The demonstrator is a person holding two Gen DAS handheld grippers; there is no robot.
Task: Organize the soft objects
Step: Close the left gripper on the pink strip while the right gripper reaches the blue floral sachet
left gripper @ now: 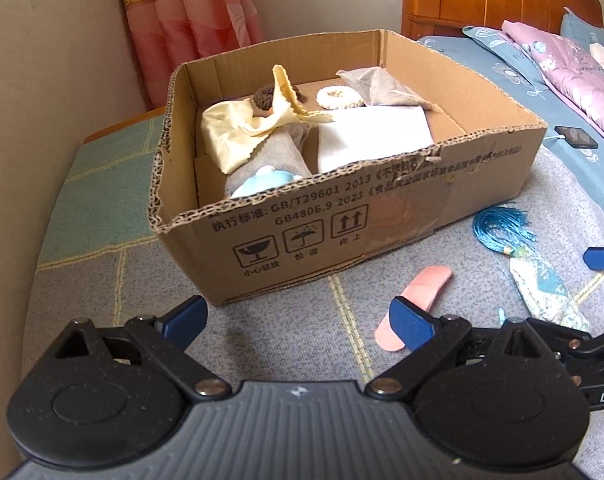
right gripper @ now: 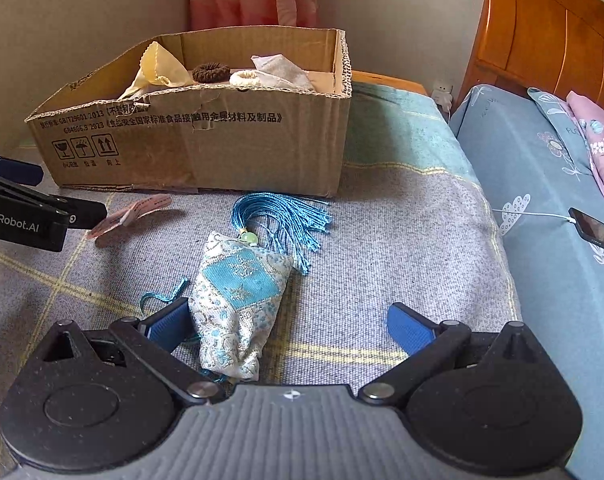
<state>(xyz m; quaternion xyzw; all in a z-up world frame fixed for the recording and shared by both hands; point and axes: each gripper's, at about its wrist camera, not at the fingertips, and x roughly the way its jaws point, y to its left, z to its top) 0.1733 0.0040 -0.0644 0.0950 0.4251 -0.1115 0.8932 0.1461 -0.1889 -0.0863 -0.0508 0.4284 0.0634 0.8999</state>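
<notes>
Left view alone shows white cloth (left gripper: 372, 136) inside box (left gripper: 382, 216). Both grippers spread wide, holding nothing: left gripper (left gripper: 297, 322); right gripper (right gripper: 289, 326) straddling sachet (right gripper: 237, 300), left pad touching it

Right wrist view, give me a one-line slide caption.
Open right gripper straddles a blue brocade sachet on the blanket, cardboard box of soft items behind.

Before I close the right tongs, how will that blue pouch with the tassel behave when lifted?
The pouch looks stuffed, so it will probably squash rather than slip. Its tassel lies in loose threads, likely to dangle and maybe snag the box edge.
</notes>
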